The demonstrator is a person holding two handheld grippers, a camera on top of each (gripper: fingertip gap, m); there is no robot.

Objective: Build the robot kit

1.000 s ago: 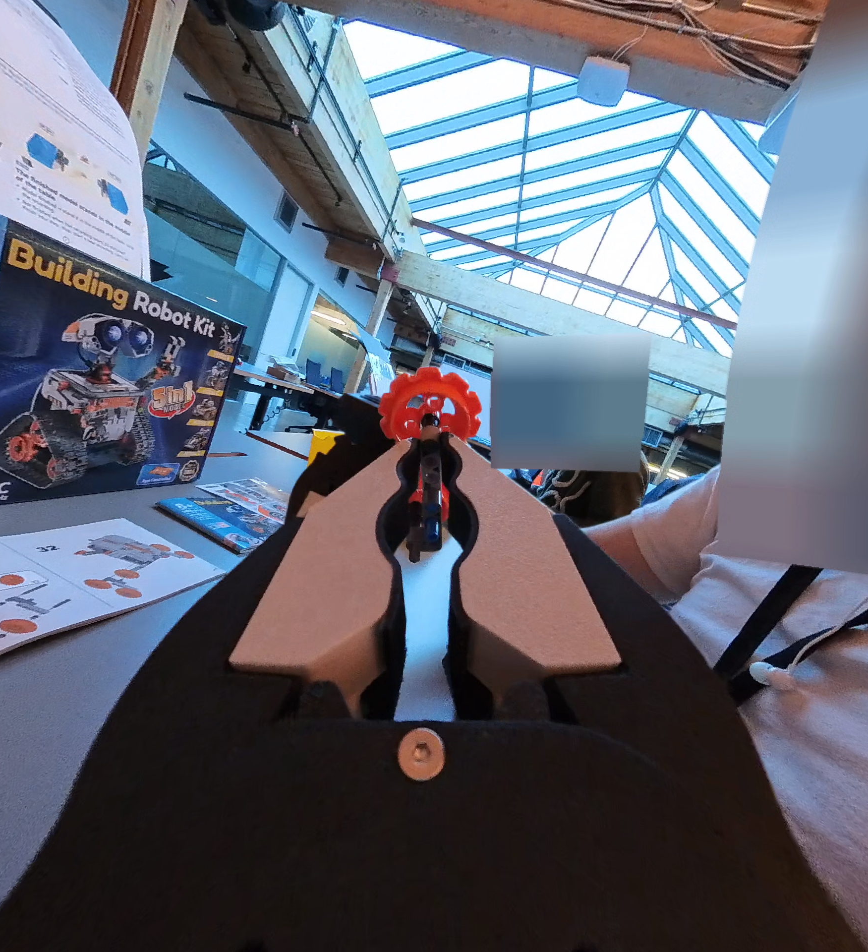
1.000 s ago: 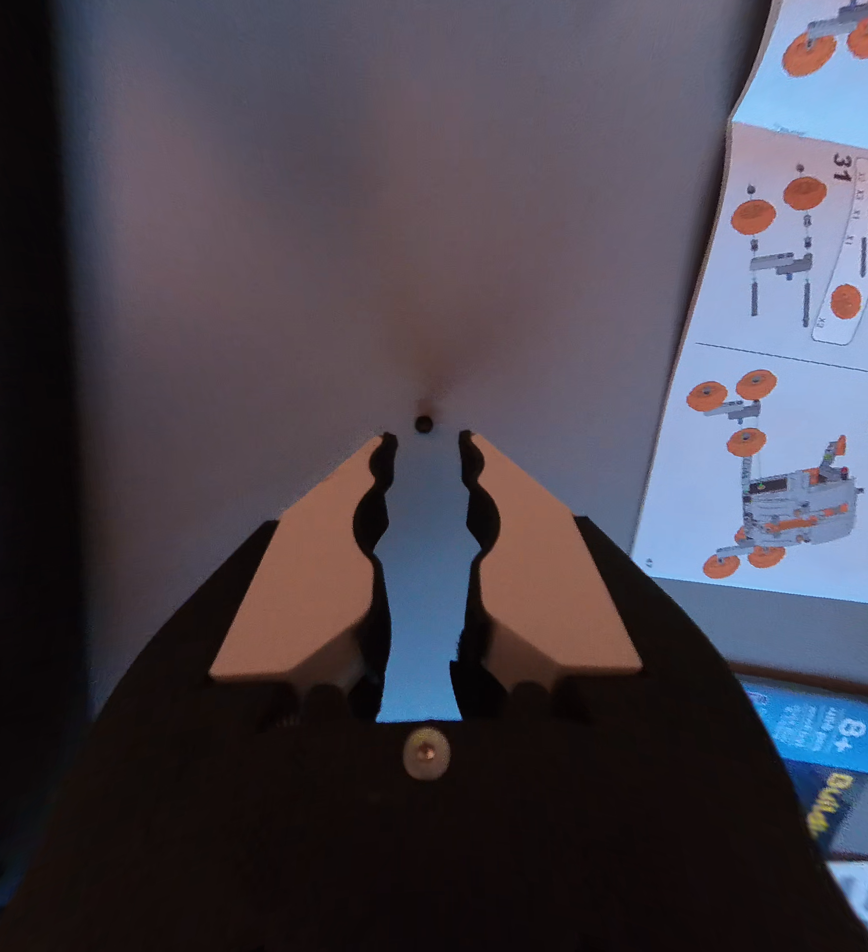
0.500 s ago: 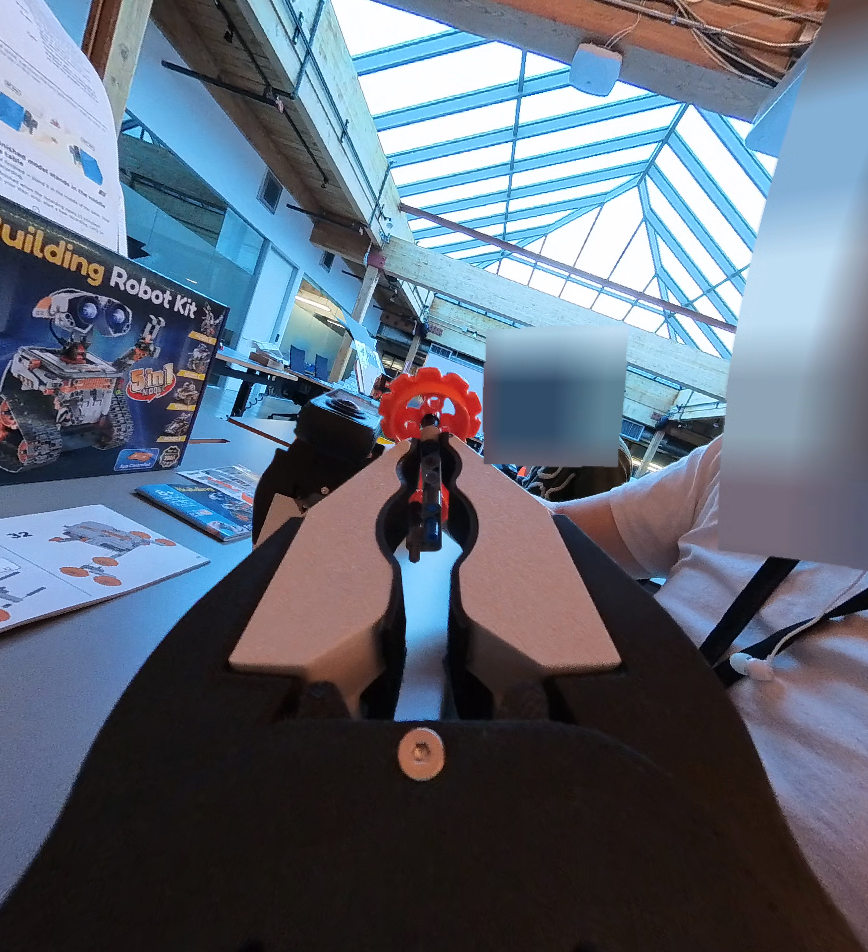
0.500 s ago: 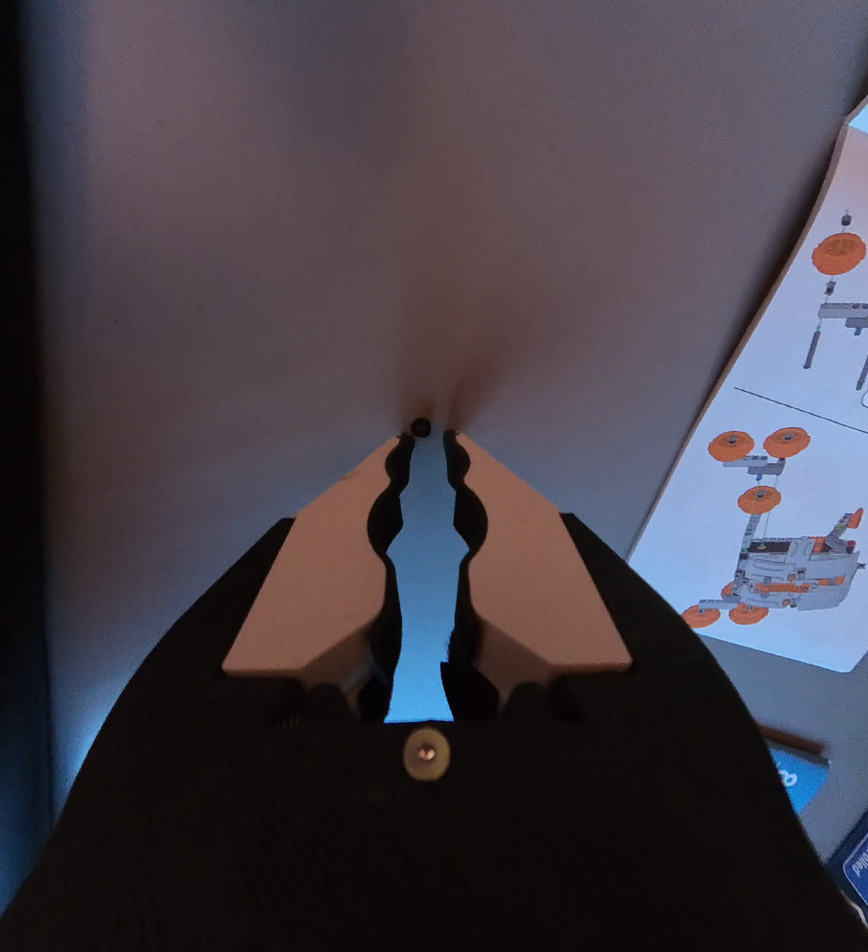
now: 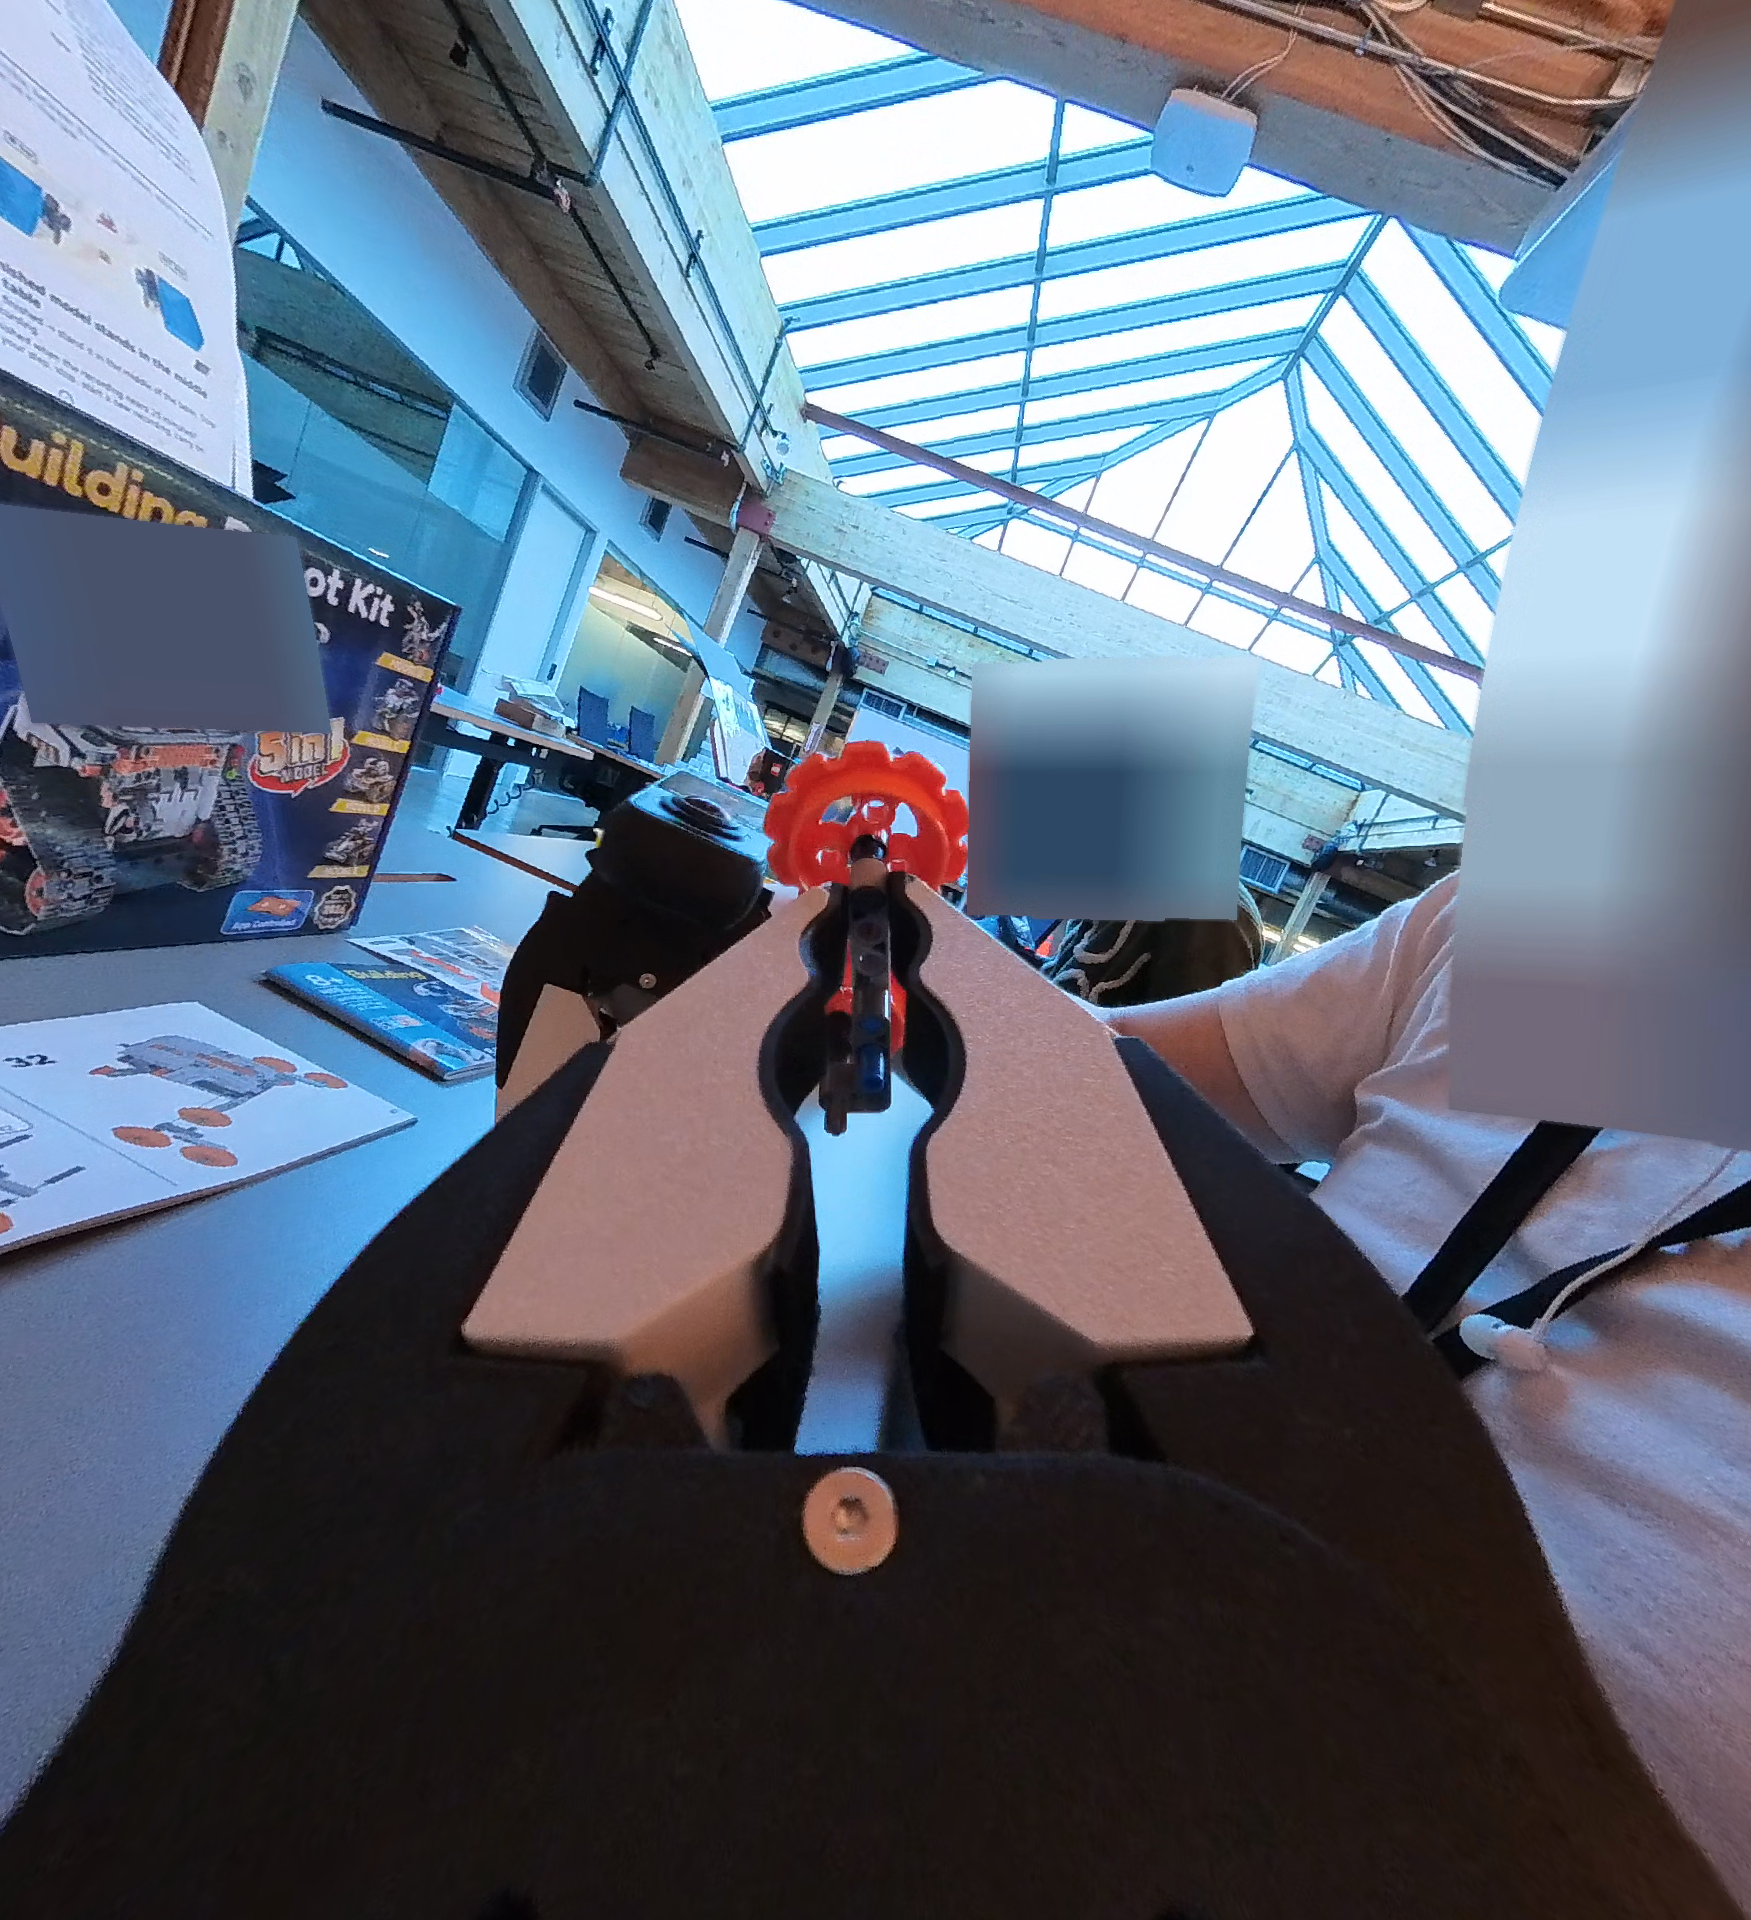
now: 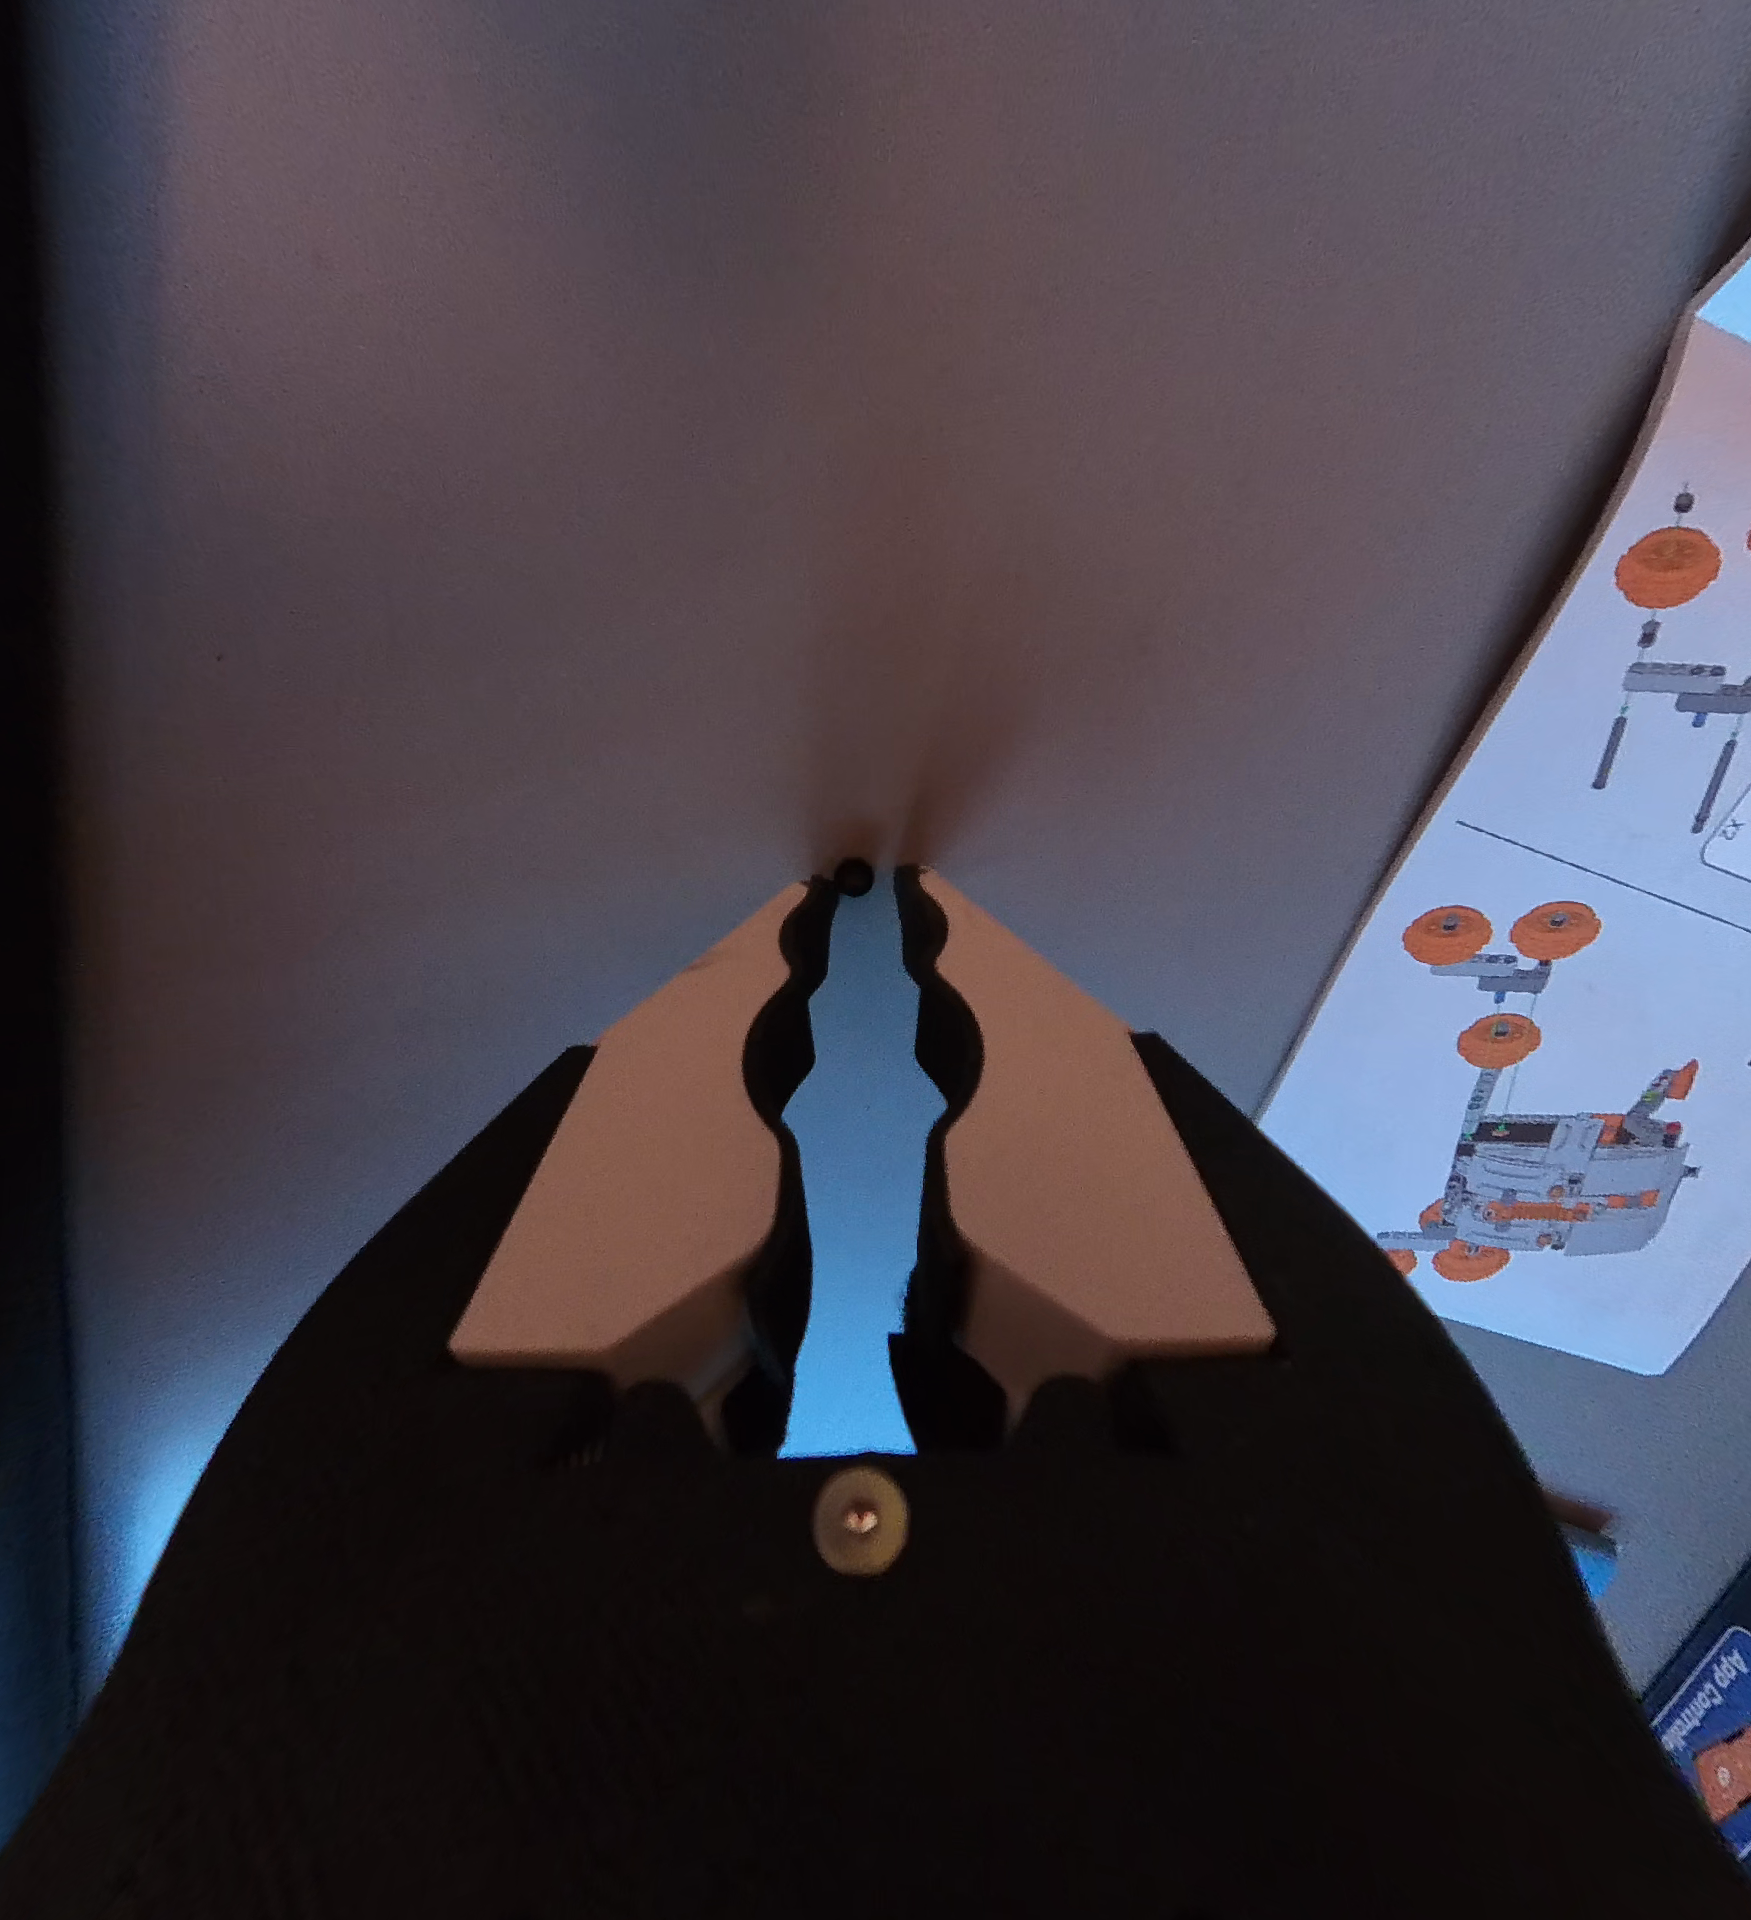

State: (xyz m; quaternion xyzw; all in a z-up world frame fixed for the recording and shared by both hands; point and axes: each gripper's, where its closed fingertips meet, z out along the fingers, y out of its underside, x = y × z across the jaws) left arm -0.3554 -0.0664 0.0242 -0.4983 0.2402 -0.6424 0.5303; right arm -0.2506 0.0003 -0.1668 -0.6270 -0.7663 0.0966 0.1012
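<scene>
My left gripper (image 5: pixel 866 894) is shut on a small black axle piece (image 5: pixel 855 1039) with a blue pin. An orange gear wheel (image 5: pixel 866 816) sits on its far end. The gripper holds it up in the air, tilted upward. My right gripper (image 6: pixel 863 881) points straight down at the grey table (image 6: pixel 850 416). Its jaws stand narrowly apart. A tiny black piece (image 6: pixel 855 873) lies on the table between the tips and touches the left fingertip (image 6: pixel 821 885). The right gripper's black body (image 5: pixel 663 883) also shows in the left wrist view, just behind the left fingers.
An open instruction sheet (image 6: pixel 1577 935) lies to the right of the right gripper and shows in the left wrist view (image 5: pixel 123 1122). A dark kit box (image 5: pixel 175 779) stands behind it, with a blue booklet (image 5: pixel 403 1003) nearby. A person in a white shirt (image 5: pixel 1629 1455) is close on the right. One gripper's finger ends stand about 25 cm off the other's.
My right jaws have narrowed around the tiny black piece, and the gripper has turned, so the instruction sheet sits farther right. The left gripper holds the gear piece as before and has shifted slightly.
</scene>
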